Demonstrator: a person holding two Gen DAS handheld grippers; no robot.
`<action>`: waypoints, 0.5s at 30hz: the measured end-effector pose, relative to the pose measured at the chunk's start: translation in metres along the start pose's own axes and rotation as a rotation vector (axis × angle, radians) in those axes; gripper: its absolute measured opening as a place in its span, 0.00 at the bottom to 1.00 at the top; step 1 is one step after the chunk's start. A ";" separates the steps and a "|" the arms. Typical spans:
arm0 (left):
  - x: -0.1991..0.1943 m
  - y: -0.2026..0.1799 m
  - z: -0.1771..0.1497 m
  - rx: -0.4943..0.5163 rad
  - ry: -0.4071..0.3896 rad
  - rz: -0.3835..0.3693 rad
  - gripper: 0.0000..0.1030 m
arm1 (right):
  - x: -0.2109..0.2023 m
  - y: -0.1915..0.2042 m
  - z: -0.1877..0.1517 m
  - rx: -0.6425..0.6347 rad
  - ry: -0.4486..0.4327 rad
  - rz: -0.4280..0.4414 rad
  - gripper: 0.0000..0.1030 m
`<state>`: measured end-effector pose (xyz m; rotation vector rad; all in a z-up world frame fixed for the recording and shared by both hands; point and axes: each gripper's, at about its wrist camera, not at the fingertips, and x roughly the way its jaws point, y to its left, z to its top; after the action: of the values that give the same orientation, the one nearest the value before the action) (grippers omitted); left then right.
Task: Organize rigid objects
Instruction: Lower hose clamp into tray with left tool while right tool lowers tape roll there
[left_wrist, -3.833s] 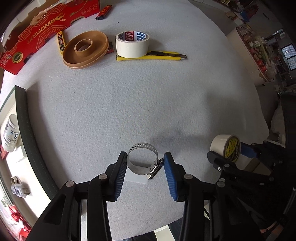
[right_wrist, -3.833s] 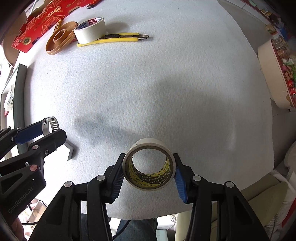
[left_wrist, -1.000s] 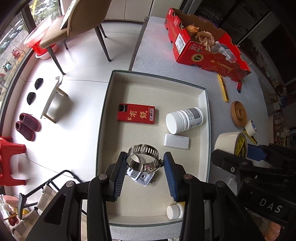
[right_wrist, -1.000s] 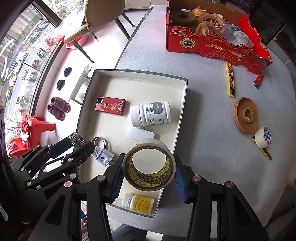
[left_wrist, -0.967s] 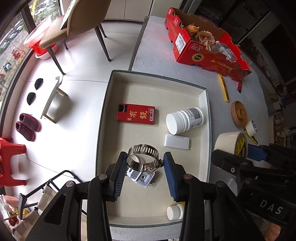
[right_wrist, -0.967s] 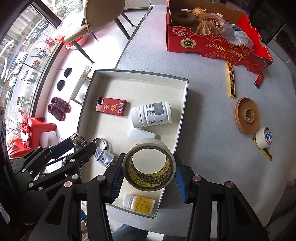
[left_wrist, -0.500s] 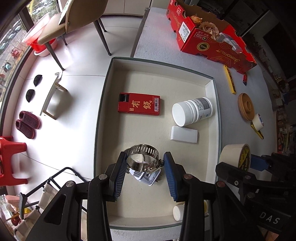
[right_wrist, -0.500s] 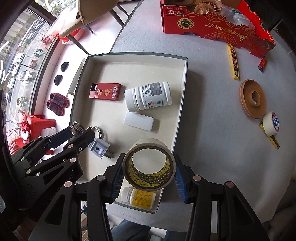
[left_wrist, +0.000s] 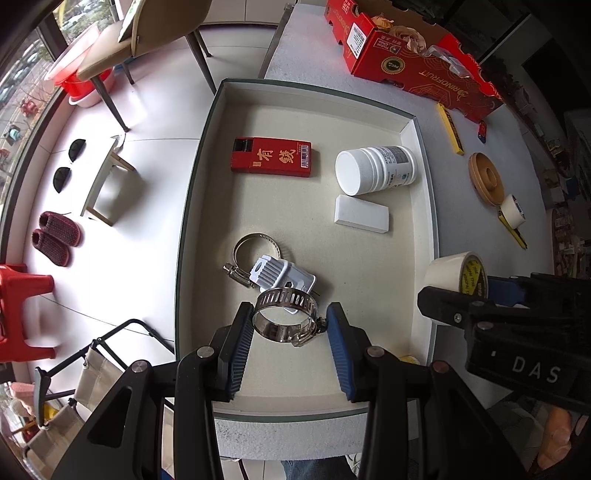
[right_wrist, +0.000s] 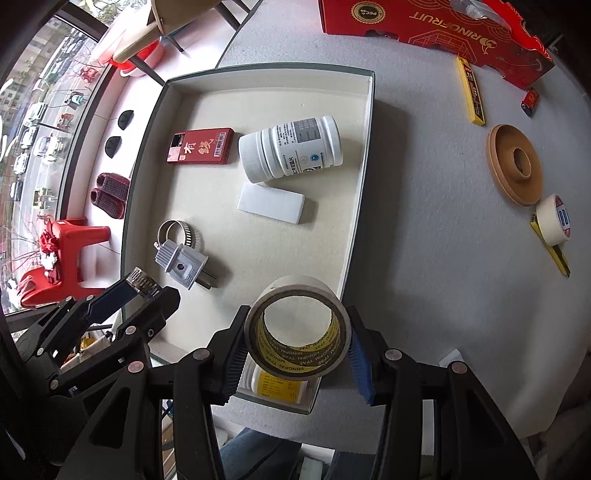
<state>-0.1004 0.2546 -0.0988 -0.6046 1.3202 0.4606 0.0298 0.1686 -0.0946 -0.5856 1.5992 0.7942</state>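
My left gripper (left_wrist: 290, 325) is shut on a metal hose clamp (left_wrist: 286, 314), held above the near part of a cream tray (left_wrist: 195, 184). In the tray lie a second hose clamp (left_wrist: 255, 247), a grey plug adapter (left_wrist: 282, 275), a white block (left_wrist: 361, 218), a white bottle (left_wrist: 373, 170) and a red packet (left_wrist: 272, 157). My right gripper (right_wrist: 297, 332) is shut on a roll of cream tape (right_wrist: 297, 295) over the tray's near right corner (right_wrist: 354, 229). A small yellow-labelled bottle (right_wrist: 277, 384) lies under the roll. The left gripper (right_wrist: 147, 288) shows at the lower left of the right wrist view.
On the grey table right of the tray lie a brown wooden ring (right_wrist: 515, 164), a small white tape roll (right_wrist: 552, 219), two yellow cutters (right_wrist: 471, 90) and a red carton (right_wrist: 424, 22). Left of the tray the table ends above floor with a chair (left_wrist: 144, 40) and a red stool (left_wrist: 22, 314).
Both grippers have sunk toward the tray with their loads still held. The tray's contents look larger, and the plug and second clamp now lie just ahead of the left gripper.
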 end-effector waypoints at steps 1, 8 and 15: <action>0.001 0.000 -0.002 0.001 0.004 0.000 0.42 | 0.001 0.000 0.000 -0.001 0.001 0.001 0.49; 0.009 0.004 -0.014 -0.013 0.037 0.006 0.42 | 0.006 0.006 -0.002 -0.015 0.007 0.002 0.49; 0.015 0.006 -0.020 -0.025 0.057 -0.003 0.42 | 0.010 0.014 -0.001 -0.022 0.007 0.012 0.49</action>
<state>-0.1162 0.2457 -0.1168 -0.6443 1.3691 0.4602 0.0169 0.1768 -0.1024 -0.5962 1.6034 0.8204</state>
